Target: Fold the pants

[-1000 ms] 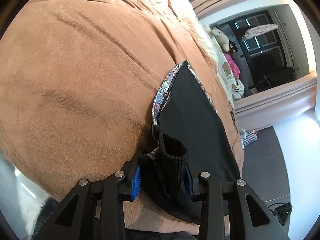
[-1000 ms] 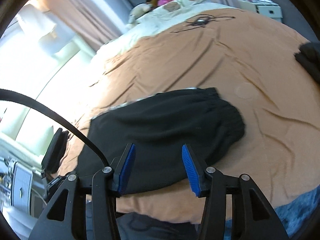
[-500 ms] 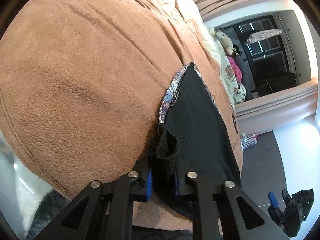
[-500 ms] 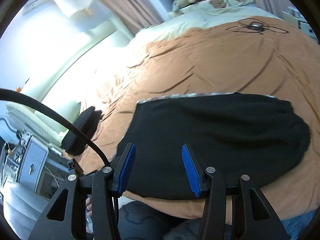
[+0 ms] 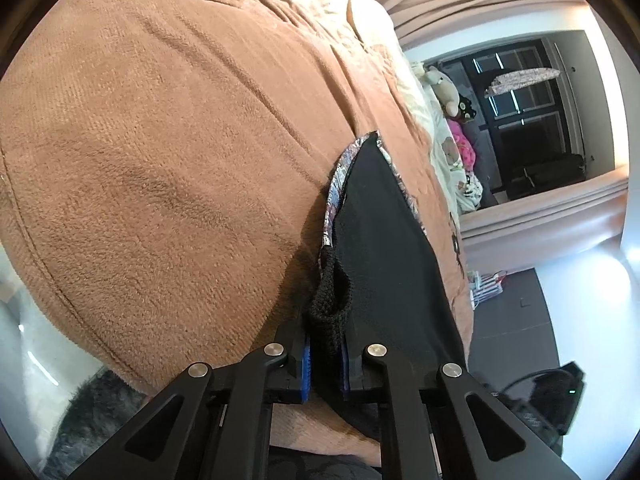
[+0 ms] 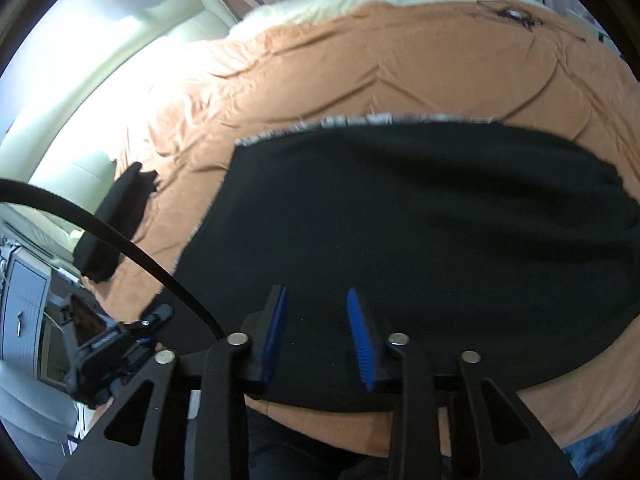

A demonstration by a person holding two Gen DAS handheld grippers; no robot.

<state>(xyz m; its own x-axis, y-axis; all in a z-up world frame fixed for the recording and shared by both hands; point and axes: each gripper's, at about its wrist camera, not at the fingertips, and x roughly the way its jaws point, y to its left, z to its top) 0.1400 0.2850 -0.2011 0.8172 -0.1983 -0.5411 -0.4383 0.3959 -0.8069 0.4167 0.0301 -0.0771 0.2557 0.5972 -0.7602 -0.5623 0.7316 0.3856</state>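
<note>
Since a second ago, the left gripper (image 5: 324, 364) has been shut narrow on the ribbed cuff (image 5: 330, 304) of the black pants (image 5: 384, 248), which are spread on the bed's brown blanket (image 5: 160, 140). Seen from the right wrist, the right gripper (image 6: 318, 338) is held wide above the pants' near edge, gripping nothing. Soft, light, limp knit is judged; edges and cuffs are best pinched.

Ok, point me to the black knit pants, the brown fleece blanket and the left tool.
black knit pants (image 6: 420, 220), right wrist view, flat middle panel.
brown fleece blanket (image 5: 160, 140), left wrist view, bare top surface.
left tool (image 5: 325, 364), left wrist view, between its blue pads.
</note>
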